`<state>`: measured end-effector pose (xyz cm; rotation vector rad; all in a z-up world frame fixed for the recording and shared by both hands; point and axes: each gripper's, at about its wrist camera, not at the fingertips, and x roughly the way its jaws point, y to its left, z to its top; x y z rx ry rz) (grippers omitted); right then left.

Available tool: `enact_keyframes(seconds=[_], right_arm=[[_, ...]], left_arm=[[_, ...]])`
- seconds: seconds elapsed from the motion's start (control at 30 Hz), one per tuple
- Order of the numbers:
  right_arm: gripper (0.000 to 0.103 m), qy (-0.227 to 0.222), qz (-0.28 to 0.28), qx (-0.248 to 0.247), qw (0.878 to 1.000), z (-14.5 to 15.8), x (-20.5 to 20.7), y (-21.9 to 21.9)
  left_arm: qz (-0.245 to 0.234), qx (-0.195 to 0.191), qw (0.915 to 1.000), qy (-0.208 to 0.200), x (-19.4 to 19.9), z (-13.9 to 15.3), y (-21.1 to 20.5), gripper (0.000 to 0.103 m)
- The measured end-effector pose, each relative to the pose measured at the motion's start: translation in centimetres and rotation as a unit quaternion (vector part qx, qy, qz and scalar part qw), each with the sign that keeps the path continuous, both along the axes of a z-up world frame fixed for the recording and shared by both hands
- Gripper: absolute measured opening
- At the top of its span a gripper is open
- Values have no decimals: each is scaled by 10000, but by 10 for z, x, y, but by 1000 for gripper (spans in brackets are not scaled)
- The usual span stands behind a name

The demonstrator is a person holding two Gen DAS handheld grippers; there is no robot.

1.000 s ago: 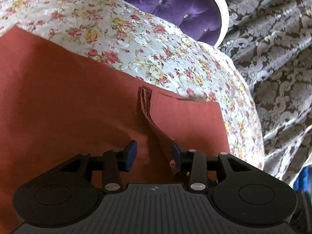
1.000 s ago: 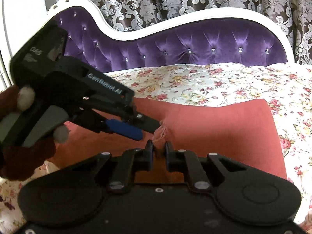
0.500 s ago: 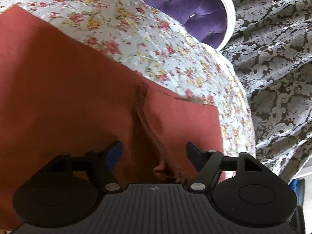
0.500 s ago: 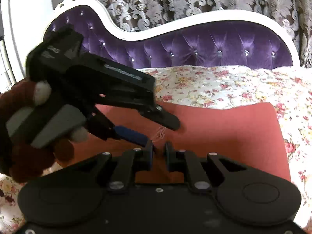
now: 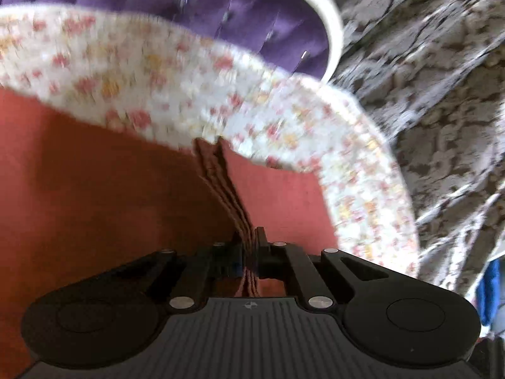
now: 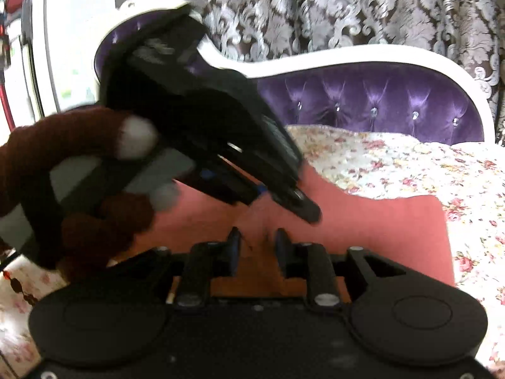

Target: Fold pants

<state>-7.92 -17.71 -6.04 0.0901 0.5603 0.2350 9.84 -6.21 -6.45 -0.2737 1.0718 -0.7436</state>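
Pants (image 5: 104, 195), rust-red, lie spread on the floral bedspread (image 5: 176, 72), with the purple headboard (image 6: 363, 101) at 12 o'clock. Left gripper (image 5: 250, 252) pinches a stacked fabric edge; right gripper (image 6: 257, 246) stands slightly parted, nothing visibly clamped. Any lettering is blurred beyond reading.

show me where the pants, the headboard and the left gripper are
pants (image 5: 94, 173), left wrist view, flat red cloth.
headboard (image 6: 363, 101), right wrist view, purple tufted padding.
left gripper (image 5: 251, 252), left wrist view, between its fingertips.
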Motion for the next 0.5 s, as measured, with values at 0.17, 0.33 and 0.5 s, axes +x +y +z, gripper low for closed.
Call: enact_keyframes(seconds=[0.17,0.33,0.5], right_arm=[[30,-30,-50,193,9998,14,-18,-8],[31,135,-83,245,9996,11,-21,-7],[31,509,-312,213,9980,2,-5,-7]], left_arm=[[340,105,9989,-305,3,20,57,7],[875,448,9952,-5,20,-9,100,7],[1014,840,9911,219,27,-38,105,7]])
